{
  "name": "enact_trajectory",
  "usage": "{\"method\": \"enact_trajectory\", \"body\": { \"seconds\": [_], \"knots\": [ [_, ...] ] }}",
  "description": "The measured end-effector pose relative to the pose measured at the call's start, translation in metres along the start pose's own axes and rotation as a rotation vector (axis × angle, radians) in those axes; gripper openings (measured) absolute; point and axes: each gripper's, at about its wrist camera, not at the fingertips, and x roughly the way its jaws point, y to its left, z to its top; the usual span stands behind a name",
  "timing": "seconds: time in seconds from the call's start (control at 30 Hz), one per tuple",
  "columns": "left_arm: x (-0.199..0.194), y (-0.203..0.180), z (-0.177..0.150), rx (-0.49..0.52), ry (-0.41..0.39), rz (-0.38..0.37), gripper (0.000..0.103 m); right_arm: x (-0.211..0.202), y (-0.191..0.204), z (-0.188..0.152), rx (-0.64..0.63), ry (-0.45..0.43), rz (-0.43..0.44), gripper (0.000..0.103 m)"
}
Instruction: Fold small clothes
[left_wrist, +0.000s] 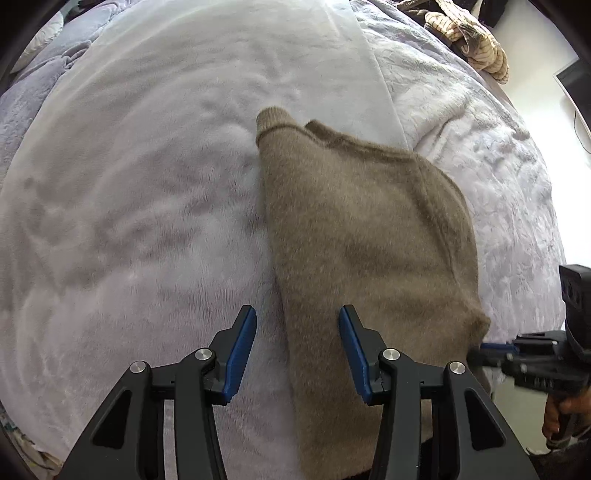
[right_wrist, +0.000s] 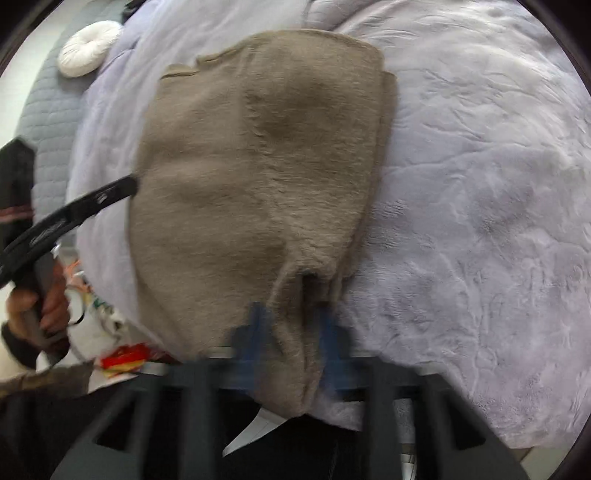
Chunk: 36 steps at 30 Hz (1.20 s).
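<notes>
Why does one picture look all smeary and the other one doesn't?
Right wrist view: motion blur smears the right gripper and the sweater. Left wrist view: sharp, left gripper crisp; fisheye bends the blanket in both.
</notes>
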Motion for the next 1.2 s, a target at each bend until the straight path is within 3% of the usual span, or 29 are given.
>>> {"method": "enact_trajectory", "body": {
  "seconds": [0.17,0.27,0.43,0.63,1.2],
  "knots": [
    [0.002,0.001,-0.007,-0.021,0.009,-0.011,0.049,0.011,-0.037,-0.012,0.167,-0.005,0.089,0.012],
    [0.002,0.0,-0.007,-0.004,0.009,-0.004,0.049,0.005,-0.052,-0.021,0.205,-0.016,0.108,0.012],
    [0.001,-0.002,-0.008,-0.001,0.016,0.001,0.049,-0.015,-0.069,-0.025,0.179,-0.007,0.007,0.012],
    [0.0,-0.003,-0.01,-0.004,0.02,-0.003,0.049,-0.039,-0.083,-0.031,0.199,-0.039,-0.034,0.012],
    [-0.018,-0.021,-0.006,-0.007,0.026,0.053,0.049,-0.066,-0.018,0.002,0.102,-0.095,-0.1,0.015]
  ]
}}
